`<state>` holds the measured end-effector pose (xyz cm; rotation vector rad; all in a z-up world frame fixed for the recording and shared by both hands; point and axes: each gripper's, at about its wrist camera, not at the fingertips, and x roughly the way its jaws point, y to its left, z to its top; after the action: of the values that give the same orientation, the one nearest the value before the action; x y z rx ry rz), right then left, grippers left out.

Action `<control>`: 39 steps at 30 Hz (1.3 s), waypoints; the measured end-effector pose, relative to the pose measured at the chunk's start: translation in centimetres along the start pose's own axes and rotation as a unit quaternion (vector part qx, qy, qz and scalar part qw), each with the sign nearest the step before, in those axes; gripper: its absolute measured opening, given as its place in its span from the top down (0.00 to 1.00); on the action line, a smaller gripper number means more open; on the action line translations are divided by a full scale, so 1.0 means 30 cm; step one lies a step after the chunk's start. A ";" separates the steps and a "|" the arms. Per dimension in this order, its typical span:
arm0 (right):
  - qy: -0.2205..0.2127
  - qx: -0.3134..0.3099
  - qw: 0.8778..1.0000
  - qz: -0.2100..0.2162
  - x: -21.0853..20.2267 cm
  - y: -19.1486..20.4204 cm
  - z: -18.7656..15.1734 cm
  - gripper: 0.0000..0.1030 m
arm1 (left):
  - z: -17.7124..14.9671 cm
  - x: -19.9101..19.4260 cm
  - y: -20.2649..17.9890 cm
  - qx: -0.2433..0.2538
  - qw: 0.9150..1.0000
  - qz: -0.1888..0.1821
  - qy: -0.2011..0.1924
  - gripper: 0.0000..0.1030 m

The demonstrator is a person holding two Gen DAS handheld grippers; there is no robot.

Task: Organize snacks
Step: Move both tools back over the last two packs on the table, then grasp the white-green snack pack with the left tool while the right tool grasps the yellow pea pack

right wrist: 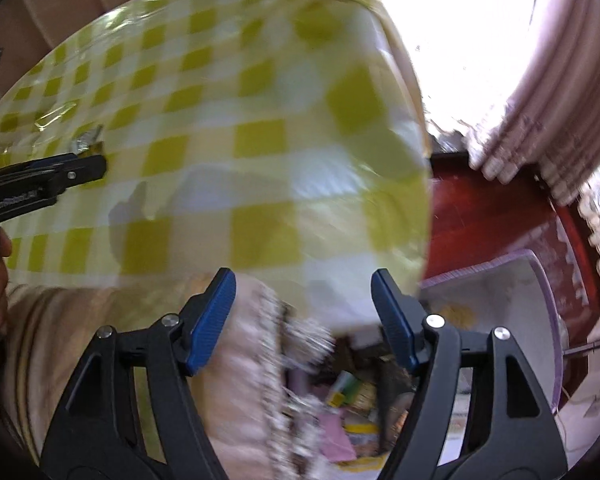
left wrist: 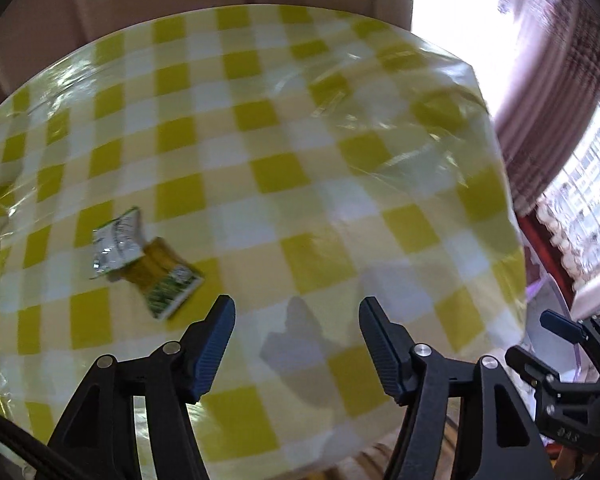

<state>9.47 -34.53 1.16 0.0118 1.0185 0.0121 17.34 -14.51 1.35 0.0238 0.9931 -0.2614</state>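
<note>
Your left gripper (left wrist: 296, 312) and right gripper (right wrist: 303, 284) both gape empty; two snack packets (left wrist: 148, 268) lie touching on the checked table (left wrist: 300, 160).

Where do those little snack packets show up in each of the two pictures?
Left wrist: snack packets lie left of centre, just beyond the tool's left finger.
Right wrist: far left, small, mostly hidden behind the other tool.
Shared landmark: the yellow checked tablecloth.

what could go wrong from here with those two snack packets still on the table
1. The two snack packets overlap, so the open left gripper may pinch both or only a corner.
2. The clear plastic cover over the checked table looks wrinkled and glossy; fingertips could snag it.
3. The right gripper, open and empty, hangs past the table edge, and both views are blurred.
</note>
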 end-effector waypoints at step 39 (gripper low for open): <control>0.009 -0.164 0.983 0.080 0.296 0.741 0.300 0.18 | 0.135 0.259 0.551 -0.123 0.989 0.078 0.034 0.52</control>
<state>21.69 -12.20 -1.32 -0.2075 1.0223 0.3280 28.47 -0.68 -4.51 -0.1159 1.0790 0.0061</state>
